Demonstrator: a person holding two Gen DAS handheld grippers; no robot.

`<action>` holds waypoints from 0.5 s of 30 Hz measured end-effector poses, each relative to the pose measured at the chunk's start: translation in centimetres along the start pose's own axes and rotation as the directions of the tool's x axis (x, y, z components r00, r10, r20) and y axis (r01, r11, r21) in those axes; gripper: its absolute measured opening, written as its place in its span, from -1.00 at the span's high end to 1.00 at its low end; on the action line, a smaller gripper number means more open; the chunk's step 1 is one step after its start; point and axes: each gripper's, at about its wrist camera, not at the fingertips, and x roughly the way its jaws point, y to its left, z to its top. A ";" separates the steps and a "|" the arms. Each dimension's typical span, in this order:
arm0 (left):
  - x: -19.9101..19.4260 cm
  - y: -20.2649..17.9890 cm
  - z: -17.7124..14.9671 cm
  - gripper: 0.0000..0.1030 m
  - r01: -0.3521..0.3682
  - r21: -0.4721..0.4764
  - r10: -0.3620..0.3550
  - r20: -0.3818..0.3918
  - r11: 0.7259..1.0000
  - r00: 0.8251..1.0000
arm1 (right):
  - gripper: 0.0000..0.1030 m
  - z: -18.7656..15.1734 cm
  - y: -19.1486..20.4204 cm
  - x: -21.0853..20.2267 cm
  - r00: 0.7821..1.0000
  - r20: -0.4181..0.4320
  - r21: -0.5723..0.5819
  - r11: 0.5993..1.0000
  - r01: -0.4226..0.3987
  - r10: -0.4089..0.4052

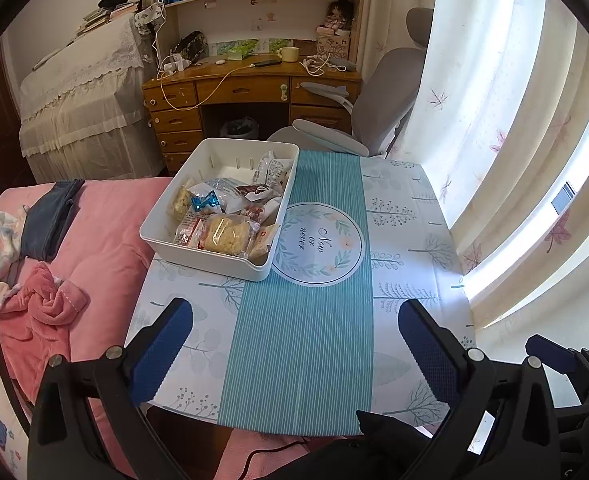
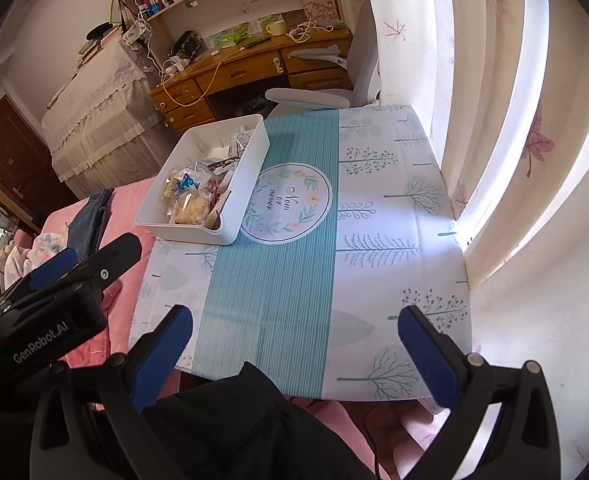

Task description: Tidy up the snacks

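A white rectangular bin [image 1: 162,236] sits at the table's far left and holds several wrapped snacks [image 1: 226,234], pale crackers, a blue-wrapped sweet and red packets among them. It also shows in the right wrist view [image 2: 236,176]. My left gripper [image 1: 294,316] is open and empty, held above the near part of the table, well short of the bin. My right gripper [image 2: 294,320] is open and empty above the table's near edge. The left gripper's body [image 2: 46,304] shows at the left in the right wrist view.
The small table [image 1: 406,240] has a teal striped runner with a round printed motif [image 1: 318,244]. A pink bed [image 1: 94,240] lies to the left, curtains [image 1: 514,140] to the right. A grey chair [image 1: 378,108] and wooden desk [image 1: 250,88] stand behind.
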 end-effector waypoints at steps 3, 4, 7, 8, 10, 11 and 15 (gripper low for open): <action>0.0 -0.2 0.2 -0.99 -0.003 0.002 0.003 0.002 1.000 1.000 | -1.00 -0.1 -0.1 0.0 1.000 0.001 0.004 1.000 0.001 -0.001; 0.0 -0.2 0.2 -0.99 -0.003 0.001 0.003 0.002 1.000 1.000 | -1.00 0.0 -0.1 0.0 1.000 -0.001 0.004 1.000 0.001 -0.001; 0.1 -0.4 0.3 -0.99 -0.002 0.003 0.002 0.002 1.000 1.000 | -1.00 0.0 -0.3 0.0 1.000 -0.004 0.011 1.000 0.001 -0.001; 0.1 -0.4 0.4 -0.99 -0.002 0.004 0.002 0.002 1.000 1.000 | -1.00 0.1 -0.3 0.0 1.000 -0.005 0.013 1.000 0.002 -0.001; 0.1 -0.4 0.4 -0.99 -0.002 0.003 0.002 0.000 1.000 1.000 | -1.00 0.1 -0.4 0.0 1.000 -0.005 0.012 1.000 0.001 -0.001; 0.1 -0.4 0.4 -0.99 -0.003 0.002 0.003 0.000 1.000 1.000 | -1.00 0.1 -0.4 0.0 1.000 -0.004 0.012 1.000 0.001 -0.001; 0.5 -0.5 0.6 -0.99 -0.003 -0.003 0.003 -0.017 1.000 1.000 | -1.00 0.1 -0.6 0.3 1.000 -0.013 0.021 1.000 0.003 -0.002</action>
